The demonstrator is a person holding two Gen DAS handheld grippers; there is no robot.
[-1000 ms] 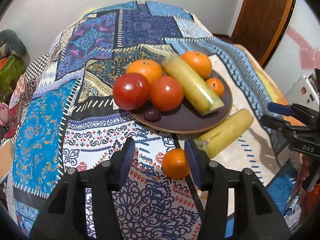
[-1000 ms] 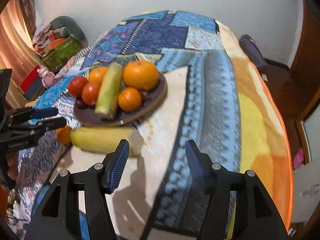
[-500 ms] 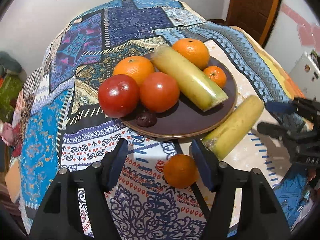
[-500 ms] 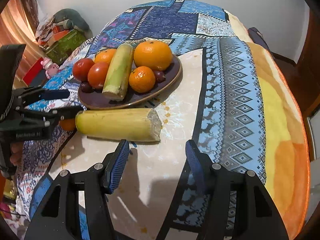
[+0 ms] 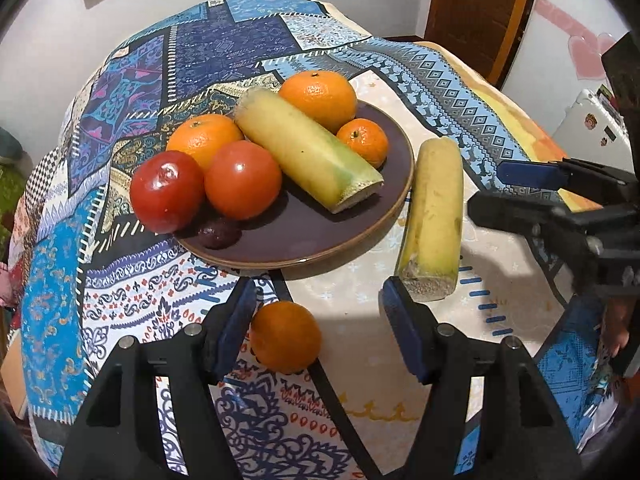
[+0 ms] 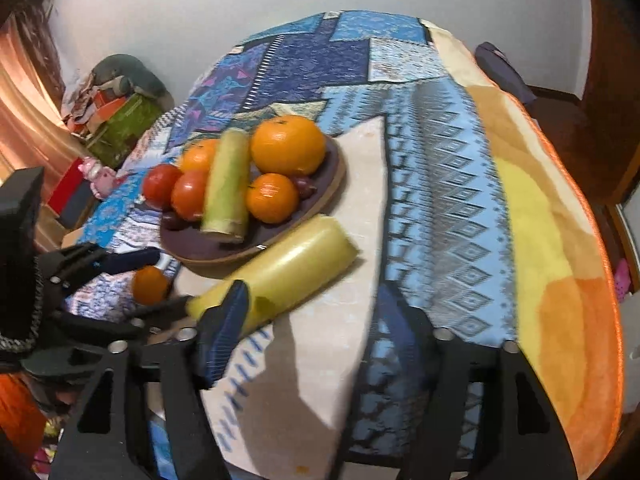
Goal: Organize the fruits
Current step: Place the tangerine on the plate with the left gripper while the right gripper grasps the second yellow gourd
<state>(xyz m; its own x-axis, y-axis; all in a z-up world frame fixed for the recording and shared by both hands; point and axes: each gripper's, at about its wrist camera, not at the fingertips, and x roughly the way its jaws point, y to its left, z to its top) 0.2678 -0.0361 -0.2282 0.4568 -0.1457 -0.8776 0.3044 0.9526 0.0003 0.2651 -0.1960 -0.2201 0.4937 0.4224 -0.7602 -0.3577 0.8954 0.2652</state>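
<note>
Orange mandarin [image 5: 285,336] between open left gripper [image 5: 316,322]; right gripper [image 6: 312,320] opening, empty; plate [image 5: 360,236] ahead.

plate [image 5: 304,240]: glossy brown glaze
tomatoes [image 5: 243,179]: smooth, shiny skin
blanket [image 5: 224,44]: soft printed cloth (fleecy, matt)
door [image 5: 476,8]: varnished wood
left gripper [image 5: 316,312]: matt black plastic

Loose orange [image 5: 285,336] before the plate [image 5: 304,236], cut stalk [image 5: 434,216] at its right.
</note>
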